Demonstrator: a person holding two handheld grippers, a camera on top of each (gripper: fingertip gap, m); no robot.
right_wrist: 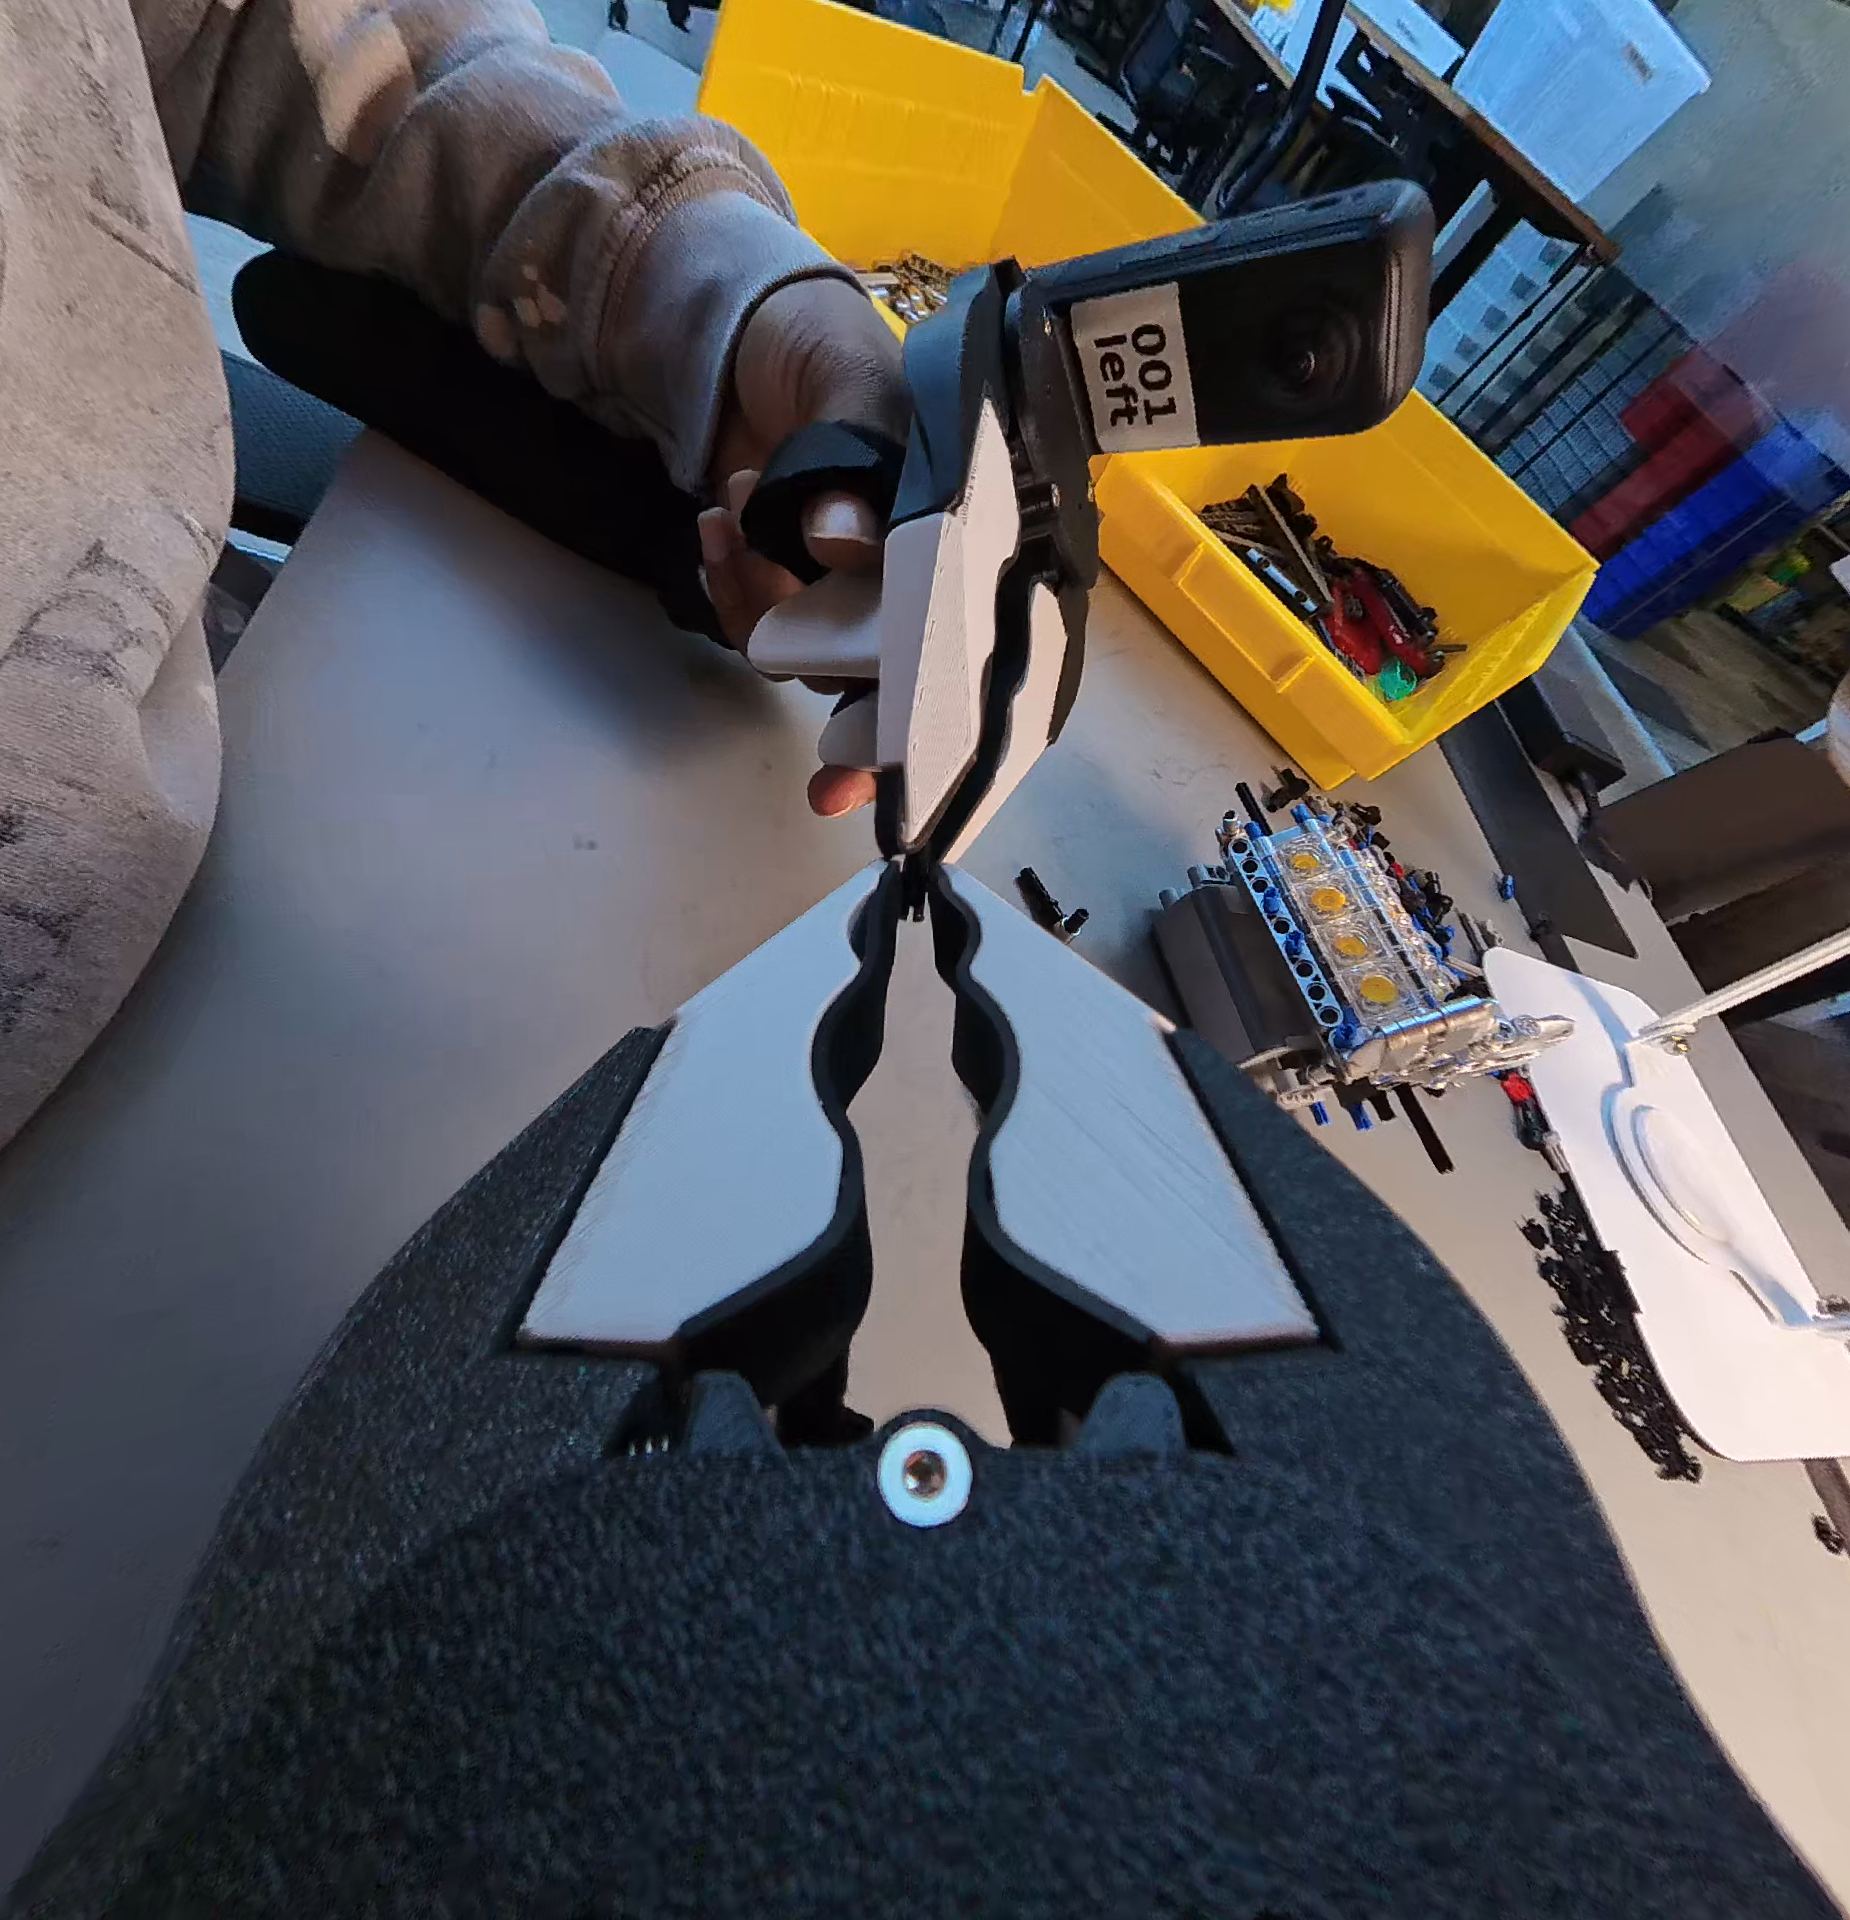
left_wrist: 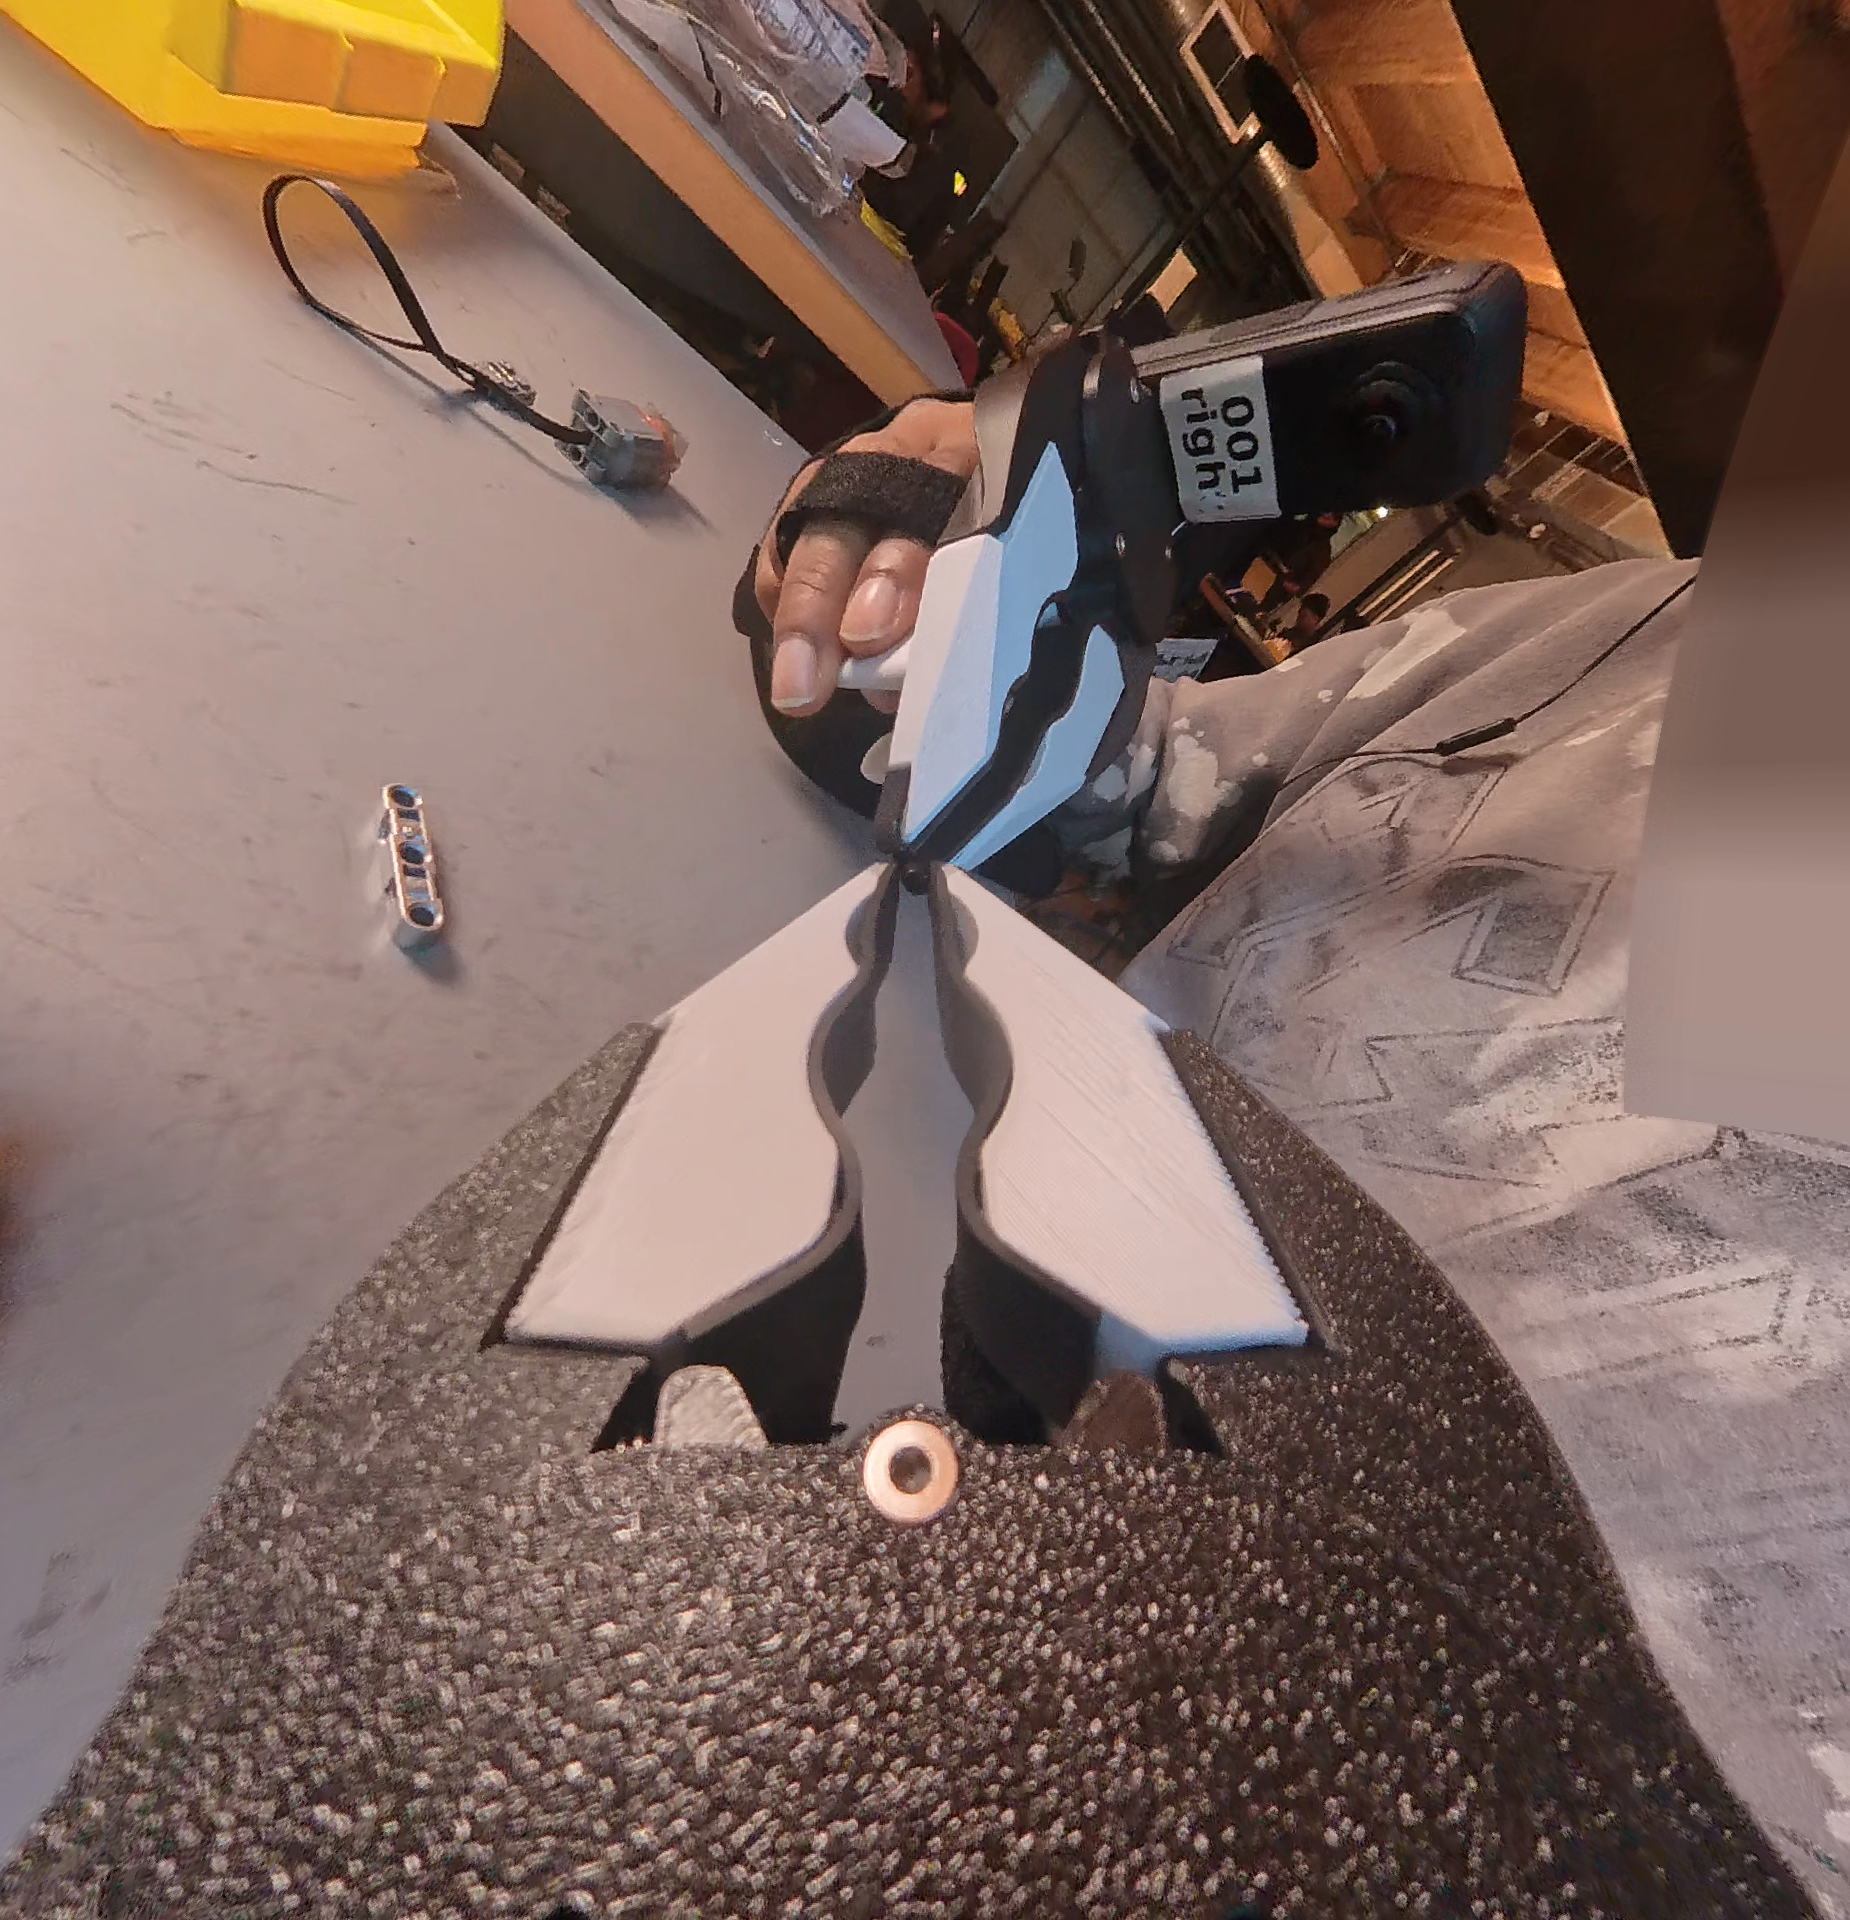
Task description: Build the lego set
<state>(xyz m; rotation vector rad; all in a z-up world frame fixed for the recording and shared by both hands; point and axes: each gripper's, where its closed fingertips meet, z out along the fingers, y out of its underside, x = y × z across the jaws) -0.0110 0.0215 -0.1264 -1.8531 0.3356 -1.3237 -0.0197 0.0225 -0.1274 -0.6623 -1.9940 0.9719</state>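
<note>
My left gripper (left_wrist: 910, 871) and my right gripper (right_wrist: 913, 881) meet tip to tip above the grey table (left_wrist: 225, 644). Both sets of jaws are nearly closed on a small black pin (left_wrist: 916, 876), which also shows between the right gripper's tips (right_wrist: 913, 902). I cannot tell whether it is one piece or two. In the left wrist view the right gripper (left_wrist: 903, 844) comes in from above, held by a hand (left_wrist: 827, 592). In the right wrist view the left gripper (right_wrist: 905, 844) comes in the same way, held by a hand (right_wrist: 796, 520).
A grey beam with holes (left_wrist: 414, 871), a grey connector (left_wrist: 620, 452) on a black cable (left_wrist: 329, 239) and a yellow bin (left_wrist: 277, 73) lie to the left. A brick-built engine model (right_wrist: 1336, 966), a loose black pin (right_wrist: 1051, 904), a white plate (right_wrist: 1679, 1226) and a yellow parts bin (right_wrist: 1347, 582) lie to the right. Less than 4 cm separates the two grippers' tips. The brick-built engine model (right_wrist: 1336, 966) is about equally far from each gripper, around 15 cm.
</note>
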